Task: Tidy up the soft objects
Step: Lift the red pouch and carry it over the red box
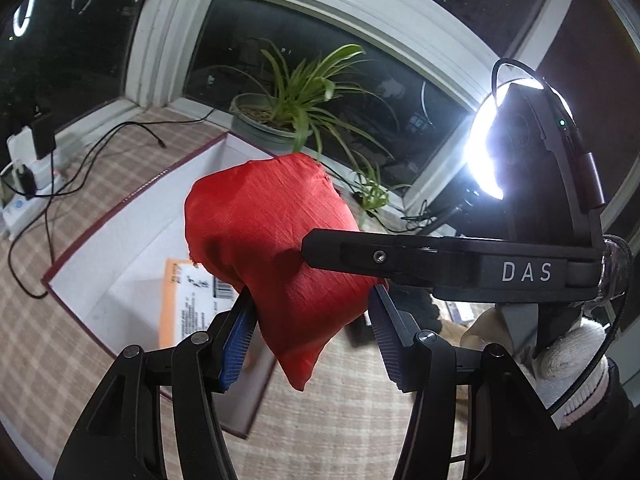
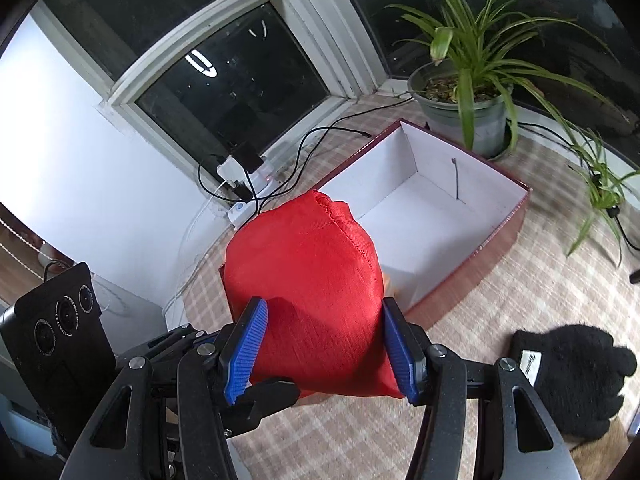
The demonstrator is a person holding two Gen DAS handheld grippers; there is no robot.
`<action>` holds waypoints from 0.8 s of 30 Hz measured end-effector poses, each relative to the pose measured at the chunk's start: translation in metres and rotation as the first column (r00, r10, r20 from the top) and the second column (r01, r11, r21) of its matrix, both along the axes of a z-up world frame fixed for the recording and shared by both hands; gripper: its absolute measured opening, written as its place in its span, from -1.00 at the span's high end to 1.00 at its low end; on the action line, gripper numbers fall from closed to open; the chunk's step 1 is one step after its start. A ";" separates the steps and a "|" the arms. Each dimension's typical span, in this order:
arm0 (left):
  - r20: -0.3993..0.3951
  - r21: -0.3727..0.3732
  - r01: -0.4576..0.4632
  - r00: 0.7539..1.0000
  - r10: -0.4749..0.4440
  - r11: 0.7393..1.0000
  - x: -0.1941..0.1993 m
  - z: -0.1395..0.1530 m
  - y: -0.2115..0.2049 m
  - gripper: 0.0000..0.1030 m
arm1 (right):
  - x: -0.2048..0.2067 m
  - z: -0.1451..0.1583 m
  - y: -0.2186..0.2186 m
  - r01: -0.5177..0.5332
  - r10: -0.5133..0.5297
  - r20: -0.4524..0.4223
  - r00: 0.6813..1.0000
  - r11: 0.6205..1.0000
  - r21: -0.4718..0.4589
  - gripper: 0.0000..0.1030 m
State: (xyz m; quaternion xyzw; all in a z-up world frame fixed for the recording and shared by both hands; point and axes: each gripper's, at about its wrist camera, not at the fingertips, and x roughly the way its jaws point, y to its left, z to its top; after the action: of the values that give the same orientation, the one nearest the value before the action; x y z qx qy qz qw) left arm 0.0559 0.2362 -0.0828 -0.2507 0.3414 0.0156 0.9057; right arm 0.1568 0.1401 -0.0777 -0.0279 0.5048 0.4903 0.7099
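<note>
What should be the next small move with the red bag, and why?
Probably carry the red bag a little further forward, over the open box, before lowering it. Both the left gripper and the right gripper clamp it in the air, and it seems to hang at the box's near edge, not yet above the white inside.

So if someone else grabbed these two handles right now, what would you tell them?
Left gripper: shut on the red cushion.
Right gripper: shut on the same red cushion; both carry it above the checked cloth.
The box lies open just beyond, near the potted plant.
Done: cushion lifted.
Left: probably lower it into the box, then fetch the black glove.
</note>
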 end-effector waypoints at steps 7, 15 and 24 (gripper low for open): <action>-0.015 0.015 -0.012 1.000 0.012 1.000 0.007 -0.006 0.013 -0.04 | 0.012 -0.006 0.016 -0.002 0.002 -0.004 1.000 1.000 -0.008 -0.04; -0.025 0.022 -0.018 1.000 0.019 1.000 0.019 -0.010 0.020 -0.04 | 0.024 -0.011 0.022 0.006 -0.006 -0.004 1.000 1.000 -0.013 -0.04; -0.038 0.029 -0.027 0.999 0.028 0.999 0.029 -0.016 0.026 -0.04 | 0.033 -0.015 0.025 0.023 -0.022 0.028 0.999 0.999 -0.031 -0.04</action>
State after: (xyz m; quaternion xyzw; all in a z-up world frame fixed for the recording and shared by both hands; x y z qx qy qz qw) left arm 0.0847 0.2623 -0.0988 -0.2421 0.3549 0.0377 0.9022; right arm 0.1893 0.1651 -0.0922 -0.0402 0.5030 0.4737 0.7218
